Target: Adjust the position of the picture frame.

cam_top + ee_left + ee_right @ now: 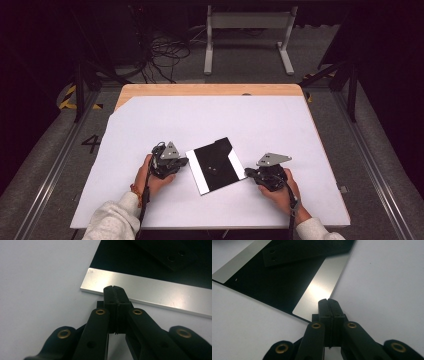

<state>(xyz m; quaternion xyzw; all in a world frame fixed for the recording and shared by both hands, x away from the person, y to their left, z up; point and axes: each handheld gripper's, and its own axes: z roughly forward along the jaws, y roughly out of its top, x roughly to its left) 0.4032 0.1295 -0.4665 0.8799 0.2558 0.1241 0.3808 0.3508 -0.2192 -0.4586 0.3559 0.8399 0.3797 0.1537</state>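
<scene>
One black plate (216, 165), two hand-held grippers (181, 163)

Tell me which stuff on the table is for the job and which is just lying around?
For the job:
- black plate with shiny silver edge strips
- left tool, shut, at one strip
- right tool, shut, at the other strip

Just lying around:
- white table cover
- cables on the floor
- grey stand

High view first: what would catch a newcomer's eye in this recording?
The black square plate with bright metal strips along two opposite edges stands out, lying skewed near the front middle of the white table cover. A hand-held gripper flanks it on each side: the left hand-held gripper and the right hand-held gripper both have their jaws shut, tips right at the strips' edges.
</scene>
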